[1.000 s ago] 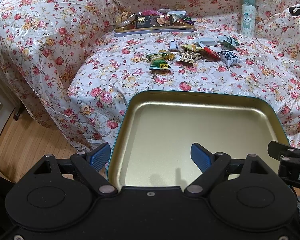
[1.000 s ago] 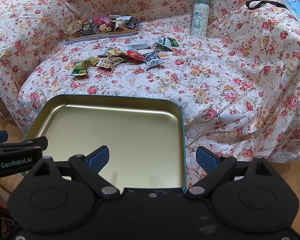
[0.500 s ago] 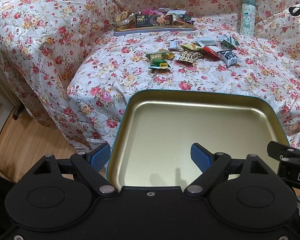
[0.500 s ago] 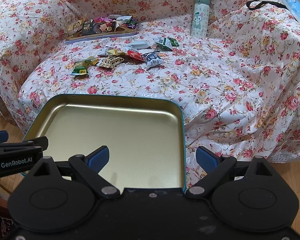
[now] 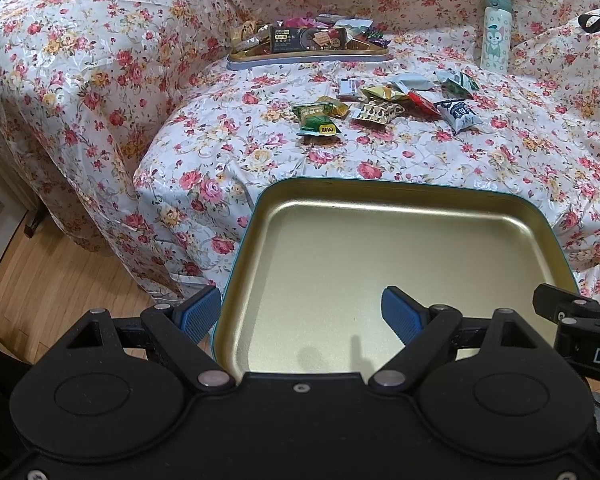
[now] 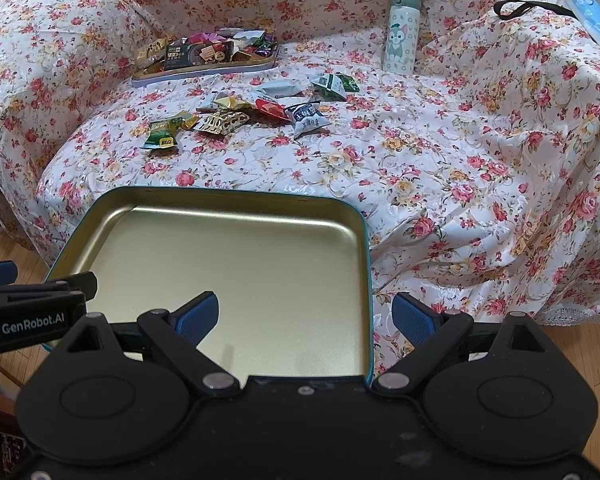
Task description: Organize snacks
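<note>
Both grippers are hanging over an empty tin (image 5: 400, 248), a shallow rounded-rectangle tray with a brushed gold inside and a thin teal rim. The left gripper (image 5: 300, 312) is straddling the tin's left wall, jaws spread wide, one pad outside and one over the floor. The right gripper (image 6: 306, 314) is doing the same on the right wall, jaws spread too. Crinkly foil snacks (image 6: 236, 116) are lying loose on the glossy floral sofa (image 6: 440, 168) beyond, well apart from the jaws, near a full tray (image 6: 204, 56) and a pale bottle (image 6: 402, 32).
</note>
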`<move>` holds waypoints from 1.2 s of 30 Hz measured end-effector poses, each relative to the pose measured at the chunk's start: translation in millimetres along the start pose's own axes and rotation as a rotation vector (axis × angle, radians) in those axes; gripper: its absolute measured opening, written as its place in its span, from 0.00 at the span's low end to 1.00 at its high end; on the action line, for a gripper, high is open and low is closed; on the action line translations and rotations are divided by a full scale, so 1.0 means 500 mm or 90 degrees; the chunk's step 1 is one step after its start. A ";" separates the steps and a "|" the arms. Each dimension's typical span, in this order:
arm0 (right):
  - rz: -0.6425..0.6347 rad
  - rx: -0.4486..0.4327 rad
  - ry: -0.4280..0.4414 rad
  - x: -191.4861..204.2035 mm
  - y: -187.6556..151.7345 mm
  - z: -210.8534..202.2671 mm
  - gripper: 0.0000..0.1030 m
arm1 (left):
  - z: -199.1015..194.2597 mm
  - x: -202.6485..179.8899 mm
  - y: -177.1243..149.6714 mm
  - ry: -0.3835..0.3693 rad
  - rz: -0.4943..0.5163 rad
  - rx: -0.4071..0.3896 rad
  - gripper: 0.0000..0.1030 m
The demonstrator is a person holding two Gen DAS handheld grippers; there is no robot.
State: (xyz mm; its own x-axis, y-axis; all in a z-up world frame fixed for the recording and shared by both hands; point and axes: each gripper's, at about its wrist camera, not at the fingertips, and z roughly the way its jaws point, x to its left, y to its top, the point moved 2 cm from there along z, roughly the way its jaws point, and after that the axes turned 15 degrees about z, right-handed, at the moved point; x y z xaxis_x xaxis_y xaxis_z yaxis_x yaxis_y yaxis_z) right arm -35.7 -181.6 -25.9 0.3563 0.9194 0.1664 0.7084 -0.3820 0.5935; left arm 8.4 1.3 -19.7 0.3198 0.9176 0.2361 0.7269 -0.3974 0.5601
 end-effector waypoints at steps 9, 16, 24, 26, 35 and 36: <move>0.000 0.001 0.000 0.001 -0.002 0.000 0.95 | 0.002 -0.011 -0.009 -0.002 -0.005 0.003 0.85; -0.003 0.003 -0.003 0.001 -0.012 0.001 0.95 | 0.002 -0.005 -0.005 -0.008 -0.012 0.009 0.85; -0.002 0.016 -0.010 -0.005 0.001 0.010 0.97 | 0.012 0.008 -0.001 -0.023 -0.024 0.020 0.85; -0.004 0.020 -0.011 -0.005 0.000 0.012 0.97 | 0.015 0.009 0.000 -0.029 -0.027 0.022 0.85; -0.029 0.043 0.036 0.003 0.005 0.026 1.00 | 0.040 0.025 0.009 -0.042 -0.043 0.035 0.84; -0.031 0.048 0.038 0.005 0.007 0.029 1.00 | 0.043 0.029 0.011 -0.043 -0.046 0.036 0.84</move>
State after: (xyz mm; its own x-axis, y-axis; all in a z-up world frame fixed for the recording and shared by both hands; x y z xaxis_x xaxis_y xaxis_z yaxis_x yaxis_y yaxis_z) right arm -23.5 -181.9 -34.9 0.2853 0.9402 0.1863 0.7684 -0.3405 0.5419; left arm 30.1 12.6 -30.5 0.3039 0.9422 0.1410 0.7821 -0.3313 0.5278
